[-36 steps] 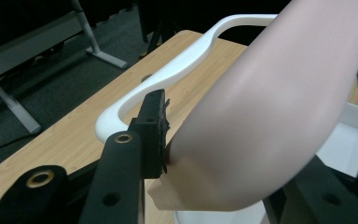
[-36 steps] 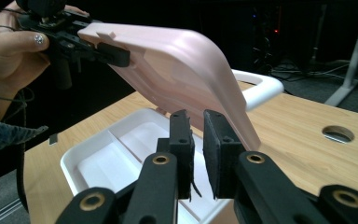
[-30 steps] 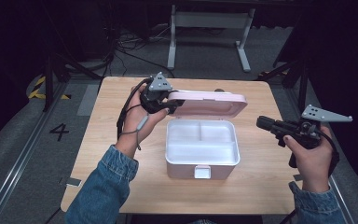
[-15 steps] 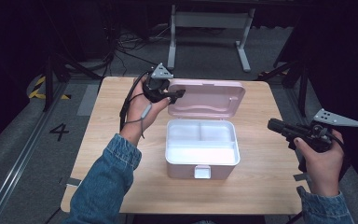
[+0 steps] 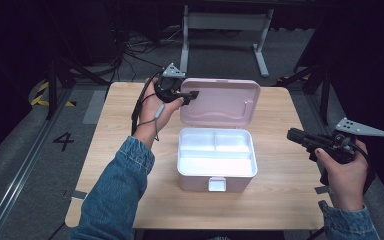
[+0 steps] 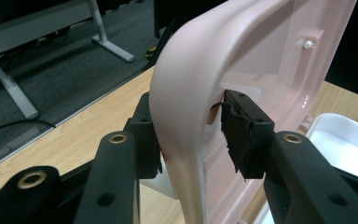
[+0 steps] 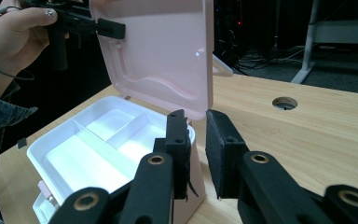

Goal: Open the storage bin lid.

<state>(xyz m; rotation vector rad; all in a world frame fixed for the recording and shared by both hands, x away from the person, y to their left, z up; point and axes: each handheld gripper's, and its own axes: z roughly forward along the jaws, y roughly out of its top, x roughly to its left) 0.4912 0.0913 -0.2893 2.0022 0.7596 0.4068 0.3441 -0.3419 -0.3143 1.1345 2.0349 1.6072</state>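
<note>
Pink plastic box [image 5: 217, 165] sits at tabletop [image 5: 130, 105] centre, latch tab facing 6 o'clock, hinge side at 12 o'clock. Lid [image 5: 222, 102] stands raised, roughly upright, its inner face toward the person. Inside, a white tray [image 5: 215, 152] with one long compartment at the front and two smaller ones behind; all look empty. Left gripper [image 5: 182, 95] is at the lid's 9 o'clock edge. In the left gripper view the fingers [image 6: 244, 130] straddle that rounded edge; they have just been opening, with the lid edge between them and a gap showing on the inner side, so I judge the hold loosened rather than clamped. Right gripper [image 5: 295, 135] hovers at 3 o'clock of the box, apart from it, its fingers [image 7: 219, 144] slightly parted on nothing, also just widening. Handling judgement: thin moulded plastic, light, stiff, smooth and likely slippery; the lid may swing on its hinge once freed. Best purchase is the lid's rim or the front latch tab.
</note>
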